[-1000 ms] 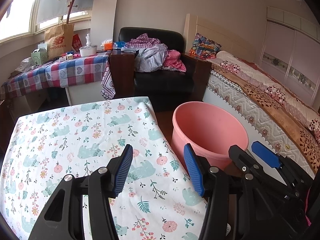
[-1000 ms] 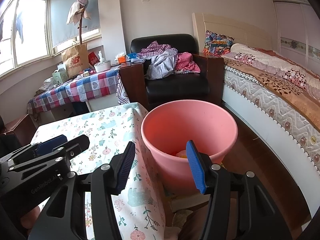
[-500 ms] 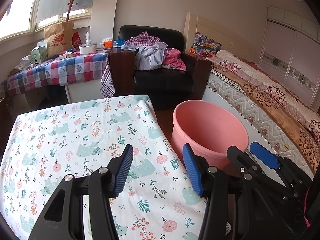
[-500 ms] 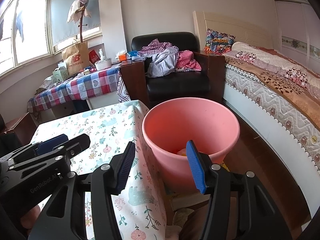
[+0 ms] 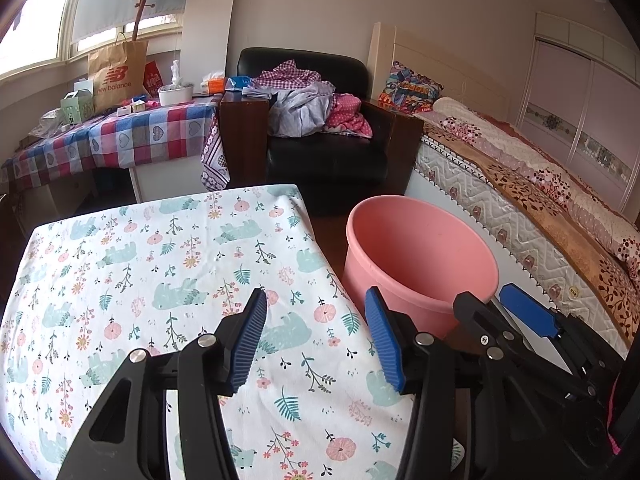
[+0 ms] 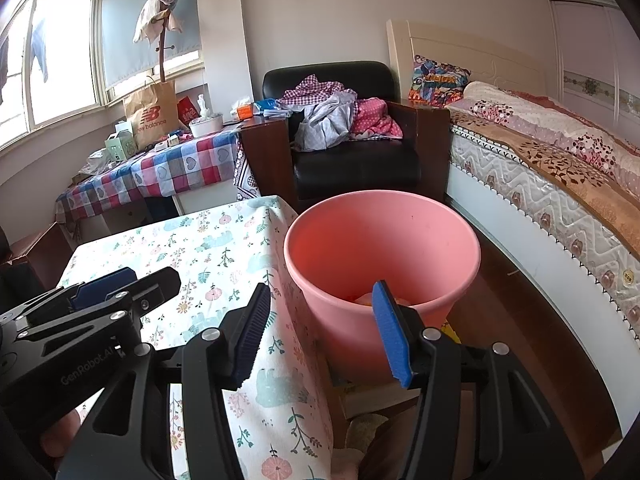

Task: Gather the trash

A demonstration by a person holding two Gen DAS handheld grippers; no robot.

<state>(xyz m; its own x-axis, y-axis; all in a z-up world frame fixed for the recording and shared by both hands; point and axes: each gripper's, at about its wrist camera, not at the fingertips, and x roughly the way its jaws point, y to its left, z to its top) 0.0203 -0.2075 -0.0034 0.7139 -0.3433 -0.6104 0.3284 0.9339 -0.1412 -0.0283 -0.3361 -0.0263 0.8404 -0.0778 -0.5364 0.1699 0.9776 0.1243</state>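
A: Where does the left gripper (image 5: pixel 316 336) sit?

B: It hangs over the near part of the table (image 5: pixel 132 248), which is covered by a white cloth printed with teal bears and pink flowers. Its blue-padded jaws stand apart, and only the cloth shows between them.

A: And the right gripper (image 6: pixel 320 330)?

B: It is just beside the left one, at the table's right edge. In its own view the jaws stand about as wide apart as the left pair, with nothing between the pads. Through the gap one sees the hanging side of the cloth and the wall of the pink bucket (image 6: pixel 382 256).

A: So where is the bucket?

B: On the dark wooden floor, close against the table's right side and between the table and the bed (image 6: pixel 560 168). From the right wrist view something pale orange and yellow lies at its bottom, partly hidden behind the right finger; what it is cannot be told.

A: Is any trash on the tablecloth?

B: The visible cloth carries only its print.

A: What lies farther back?

B: A black armchair (image 5: pixel 320 152) heaped with clothes, and to its left a side table under a checked cloth (image 5: pixel 120 136) with a brown paper bag (image 5: pixel 116 74), a white bowl and small boxes on it.
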